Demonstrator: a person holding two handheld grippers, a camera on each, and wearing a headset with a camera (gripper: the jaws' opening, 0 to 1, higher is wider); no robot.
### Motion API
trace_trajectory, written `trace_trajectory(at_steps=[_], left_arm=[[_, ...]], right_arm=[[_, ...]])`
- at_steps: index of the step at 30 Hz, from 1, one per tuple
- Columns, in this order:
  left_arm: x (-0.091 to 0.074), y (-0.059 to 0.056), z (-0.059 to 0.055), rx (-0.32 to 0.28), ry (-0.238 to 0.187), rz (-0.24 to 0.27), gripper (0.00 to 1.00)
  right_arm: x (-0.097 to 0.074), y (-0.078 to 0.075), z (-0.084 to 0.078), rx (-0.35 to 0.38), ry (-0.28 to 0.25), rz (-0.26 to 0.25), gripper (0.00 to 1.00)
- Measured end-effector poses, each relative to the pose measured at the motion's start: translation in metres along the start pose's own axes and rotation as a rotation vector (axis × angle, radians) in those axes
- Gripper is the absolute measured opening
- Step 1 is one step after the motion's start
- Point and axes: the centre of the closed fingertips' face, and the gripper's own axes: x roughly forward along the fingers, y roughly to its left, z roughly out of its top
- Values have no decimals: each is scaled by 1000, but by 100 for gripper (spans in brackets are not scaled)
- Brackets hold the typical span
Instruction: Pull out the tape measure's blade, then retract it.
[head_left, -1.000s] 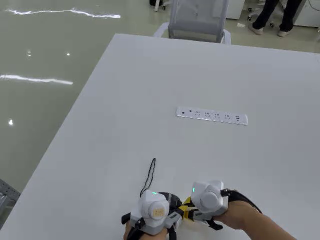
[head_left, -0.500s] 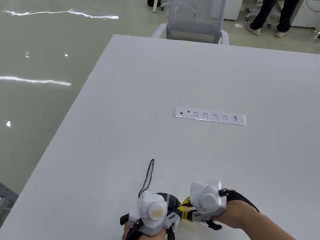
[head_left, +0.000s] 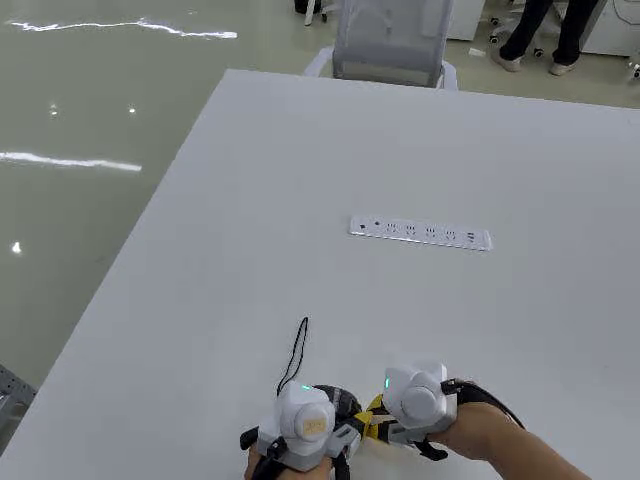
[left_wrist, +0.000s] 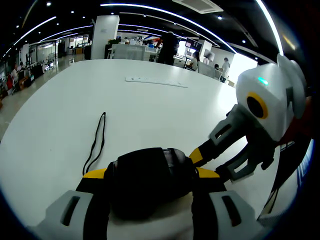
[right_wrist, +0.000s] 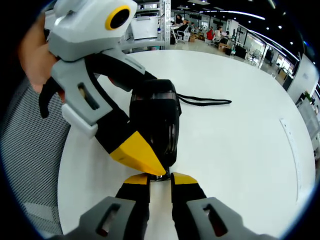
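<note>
1. at the bottom centre of the head view, the black tape measure (head_left: 343, 402) sits on the white table (head_left: 300, 200) between both grippers
2. left gripper (left_wrist: 150, 173) clamps the tape measure between its yellow-tipped jaws
3. right gripper (right_wrist: 161, 179) has its jaws nearly together, pinching the blade tip (right_wrist: 160, 175) at the tape measure's lower edge
4. black strap (head_left: 296, 355) lies on the table, running up the frame from the tape measure
</note>
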Motion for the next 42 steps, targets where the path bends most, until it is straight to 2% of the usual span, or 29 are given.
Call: trace_trajectory(at_steps=[8, 21, 24, 27, 28, 30, 32, 34, 39, 42], left_arm=[[0, 0, 0, -5, -1, 1, 64], [0, 0, 0, -6, 0, -1, 64], [0, 0, 0, -6, -1, -2, 64], [0, 0, 1, -4, -2, -7, 64], [-1, 0, 1, 0, -2, -9, 65], [-2, -1, 0, 7, 0, -12, 65], [-2, -1, 1, 8, -4, -12, 65], [-2, -1, 1, 9, -7, -10, 65], [-2, -1, 1, 16, -9, -14, 66], [-2, -2, -2, 75, 6, -20, 65]], right_arm=[[1, 0, 3, 21, 1, -1, 14], [3, 1, 3, -7, -2, -1, 14], [4, 0, 3, 10, -8, -6, 15], [3, 1, 4, 91, -40, 4, 16], [3, 2, 5, 133, -56, 10, 18], [0, -1, 3, 131, -66, -8, 22], [-3, -2, 2, 157, -79, -25, 39], [-5, -1, -1, 164, -76, -31, 50], [-11, 0, -9, 194, -81, -46, 52], [-15, 2, -11, 233, -93, -52, 56]])
